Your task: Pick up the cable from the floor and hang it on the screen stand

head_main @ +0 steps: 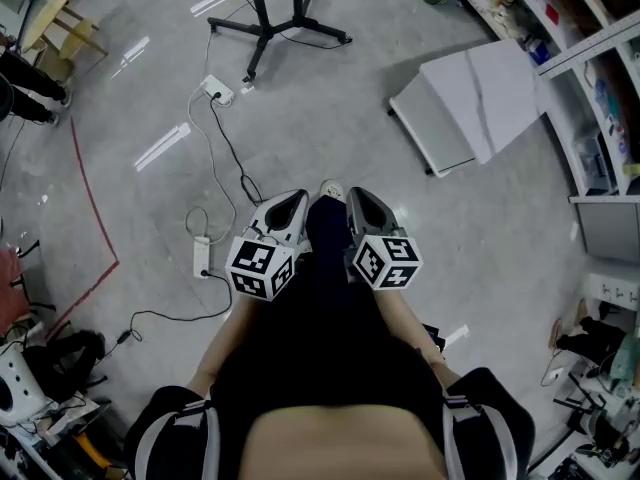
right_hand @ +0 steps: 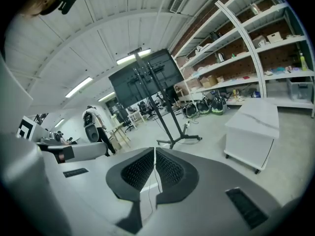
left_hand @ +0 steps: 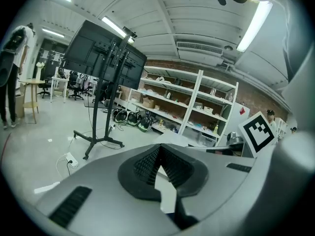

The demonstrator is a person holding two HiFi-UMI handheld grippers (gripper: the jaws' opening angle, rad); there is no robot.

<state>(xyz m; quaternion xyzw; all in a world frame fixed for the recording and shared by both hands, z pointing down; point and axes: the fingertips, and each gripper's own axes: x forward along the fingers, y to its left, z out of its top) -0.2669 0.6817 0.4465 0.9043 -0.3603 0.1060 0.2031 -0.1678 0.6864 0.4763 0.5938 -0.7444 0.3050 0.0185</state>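
Note:
A black cable [head_main: 228, 143] and a white cable [head_main: 205, 148] trail across the grey floor from a white power strip [head_main: 216, 90] toward my feet. A second white power strip [head_main: 201, 256] lies left of my left gripper. The black screen stand [head_main: 268, 26] has its wheeled base at the far middle; it carries dark screens [left_hand: 101, 53] and also shows in the right gripper view as the screen stand [right_hand: 165, 117]. My left gripper [head_main: 290, 204] and right gripper [head_main: 360, 201] are held side by side close to the body, above the floor. Both are shut with nothing between the pads.
A white cabinet on wheels [head_main: 478, 100] stands to the right of the stand. Shelving [head_main: 590, 58] lines the right wall. A red tape line [head_main: 95, 213] crosses the floor at left, beyond it a wooden stool [head_main: 62, 28] and a person's legs [head_main: 25, 83]. Another black cable [head_main: 170, 316] lies at lower left.

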